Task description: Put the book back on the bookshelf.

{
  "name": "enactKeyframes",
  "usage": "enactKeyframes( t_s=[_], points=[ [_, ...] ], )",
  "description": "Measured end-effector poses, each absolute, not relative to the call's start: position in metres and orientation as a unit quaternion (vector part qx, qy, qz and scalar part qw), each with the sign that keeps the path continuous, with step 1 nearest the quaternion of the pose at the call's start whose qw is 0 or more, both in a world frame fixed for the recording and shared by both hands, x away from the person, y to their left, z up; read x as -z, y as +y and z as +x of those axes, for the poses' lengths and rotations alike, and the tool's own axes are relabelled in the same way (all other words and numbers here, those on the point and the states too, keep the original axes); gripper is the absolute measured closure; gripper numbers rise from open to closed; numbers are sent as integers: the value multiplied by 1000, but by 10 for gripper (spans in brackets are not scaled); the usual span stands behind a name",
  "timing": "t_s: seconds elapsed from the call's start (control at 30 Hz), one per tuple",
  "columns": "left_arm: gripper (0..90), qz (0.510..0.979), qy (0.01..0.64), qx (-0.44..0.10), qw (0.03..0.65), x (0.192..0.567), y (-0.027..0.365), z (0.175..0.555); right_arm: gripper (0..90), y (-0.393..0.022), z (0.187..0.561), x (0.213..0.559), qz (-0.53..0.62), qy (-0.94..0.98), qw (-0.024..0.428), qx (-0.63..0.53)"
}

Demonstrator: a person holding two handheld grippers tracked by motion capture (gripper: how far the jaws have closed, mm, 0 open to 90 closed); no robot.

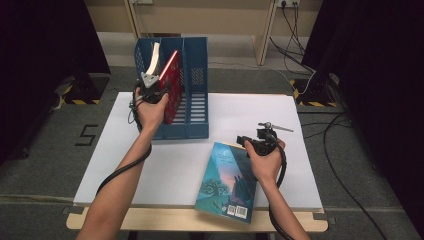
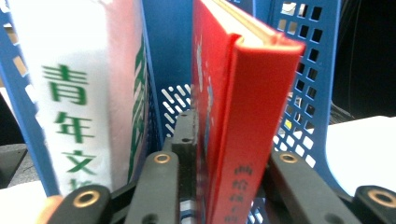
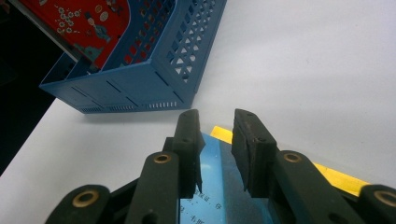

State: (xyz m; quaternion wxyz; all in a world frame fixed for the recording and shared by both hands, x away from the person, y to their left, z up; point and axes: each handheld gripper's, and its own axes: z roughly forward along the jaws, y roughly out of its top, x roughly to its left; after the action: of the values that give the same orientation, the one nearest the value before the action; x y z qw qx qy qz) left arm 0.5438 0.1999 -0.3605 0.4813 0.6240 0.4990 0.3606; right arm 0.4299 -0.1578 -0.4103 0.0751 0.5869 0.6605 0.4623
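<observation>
The red book (image 1: 172, 85) stood upright in the middle slot of the blue file rack (image 1: 196, 100), tilted slightly, its hard glossy cover and cream page edges showing in the left gripper view (image 2: 243, 116). Nearest the person, one blue-green paperback (image 1: 227, 182) lay flat on the white worktop (image 1: 310, 150), one corner overhanging the front edge. The right gripper (image 1: 245, 142) hovered at that book's far edge, its jaws (image 3: 215, 154) standing part open over the glossy blue cover, with nothing held between them. Farther off, the left gripper (image 1: 150, 92) sat at the rack's front, its black jaws on either side of the red book's spine; the left gripper view did not let me tell whether the pads pressed on it. Three books in all: the third, a white one (image 2: 74, 93) with green characters on its spine, stood in the slot just beside the red one. The rack was a single piece of perforated plastic with three compartments, its walls pierced with slots and small square holes.
</observation>
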Motion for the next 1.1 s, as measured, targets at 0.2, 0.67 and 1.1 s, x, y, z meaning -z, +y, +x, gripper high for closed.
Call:
enactKeyframes(
  t_s=[0.2,0.67,1.1],
  points=[
    [650,630,497,-350,483,361,203,538,716,-157,429,410,585,662,74,-462],
    [766,645,496,-358,459,368,197,545,714,-157,429,412,586,662,72,-462],
    [796,627,507,-373,459,366,195,550,719,-160,429,413,589,661,71,-459]
  ],
)
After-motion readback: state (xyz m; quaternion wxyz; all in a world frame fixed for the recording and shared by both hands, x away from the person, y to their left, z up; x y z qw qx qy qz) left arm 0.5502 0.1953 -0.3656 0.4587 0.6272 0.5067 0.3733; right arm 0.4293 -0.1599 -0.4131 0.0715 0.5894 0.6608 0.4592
